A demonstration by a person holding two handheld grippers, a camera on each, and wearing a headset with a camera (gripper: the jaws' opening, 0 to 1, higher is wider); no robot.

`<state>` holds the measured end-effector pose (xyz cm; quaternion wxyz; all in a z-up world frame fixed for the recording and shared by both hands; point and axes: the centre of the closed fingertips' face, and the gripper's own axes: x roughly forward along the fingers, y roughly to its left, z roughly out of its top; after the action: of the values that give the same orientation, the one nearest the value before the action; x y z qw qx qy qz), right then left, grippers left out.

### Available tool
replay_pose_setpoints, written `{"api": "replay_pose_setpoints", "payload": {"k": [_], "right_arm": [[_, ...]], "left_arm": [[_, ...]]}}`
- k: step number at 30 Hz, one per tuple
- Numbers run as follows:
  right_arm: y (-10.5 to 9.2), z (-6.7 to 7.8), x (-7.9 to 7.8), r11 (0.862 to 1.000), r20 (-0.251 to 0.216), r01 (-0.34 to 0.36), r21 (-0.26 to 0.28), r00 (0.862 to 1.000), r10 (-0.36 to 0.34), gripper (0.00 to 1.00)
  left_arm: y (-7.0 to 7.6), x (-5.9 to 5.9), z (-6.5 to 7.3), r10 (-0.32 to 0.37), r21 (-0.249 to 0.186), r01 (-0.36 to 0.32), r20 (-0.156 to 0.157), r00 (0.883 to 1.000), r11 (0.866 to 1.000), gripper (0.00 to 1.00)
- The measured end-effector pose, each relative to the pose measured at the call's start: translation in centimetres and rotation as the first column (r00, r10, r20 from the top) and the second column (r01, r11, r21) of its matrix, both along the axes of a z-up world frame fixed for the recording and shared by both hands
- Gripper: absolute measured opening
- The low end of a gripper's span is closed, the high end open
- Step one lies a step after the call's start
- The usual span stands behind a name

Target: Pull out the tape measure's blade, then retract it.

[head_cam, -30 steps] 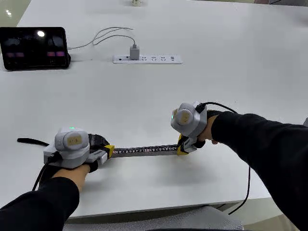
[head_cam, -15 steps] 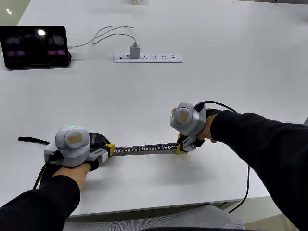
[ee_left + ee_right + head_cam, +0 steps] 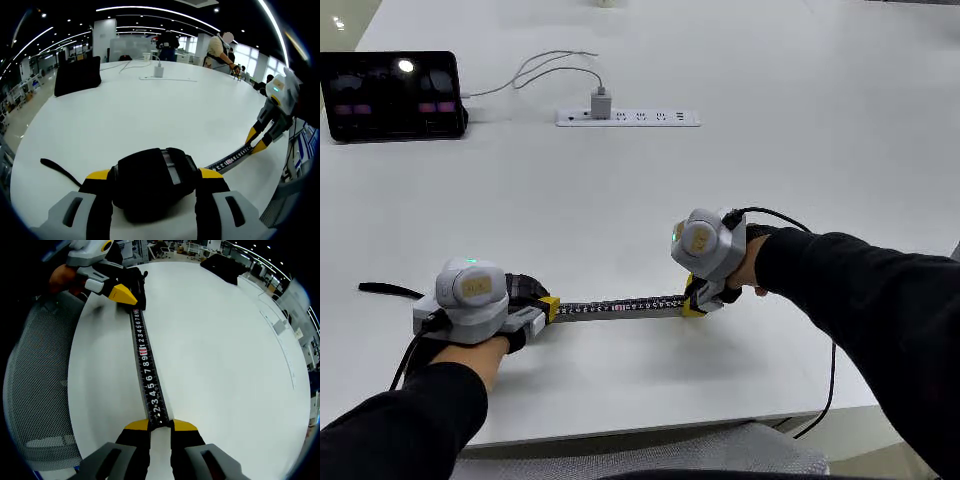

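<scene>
My left fingers [image 3: 97,176] clamp the black tape measure case [image 3: 150,182]; my right fingers [image 3: 136,425] pinch the dark numbered blade [image 3: 146,365] at its tip. A slip there could whip it back.

The left gripper [image 3: 536,302] sits right over the tape measure's case [image 3: 524,289], so in the head view just a dark sliver of it peeks out. In the left gripper view the jaws cover the case's flanks and underside. The blade [image 3: 146,365] ends between the yellow tips of the right gripper [image 3: 160,425], its hook buried there. In the head view the blade's numerals are too small to read. Near the left edge of the worktop [image 3: 770,150], the black strap [image 3: 384,291] runs behind the left gripper, its end hidden.
</scene>
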<state>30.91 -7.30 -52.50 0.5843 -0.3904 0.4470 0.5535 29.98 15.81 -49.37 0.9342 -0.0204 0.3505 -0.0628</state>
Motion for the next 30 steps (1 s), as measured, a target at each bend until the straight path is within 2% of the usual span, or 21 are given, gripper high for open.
{"api": "replay_pose_setpoints", "payload": {"k": [30], "right_arm": [[1.1, 0.0, -0.1, 1.000, 0.001, 0.012, 0.023, 1.000, -0.012, 0.11]], "left_arm": [[0.0, 0.1, -0.2, 0.000, -0.003, 0.000, -0.001, 1.000, 1.000, 0.63]]}}
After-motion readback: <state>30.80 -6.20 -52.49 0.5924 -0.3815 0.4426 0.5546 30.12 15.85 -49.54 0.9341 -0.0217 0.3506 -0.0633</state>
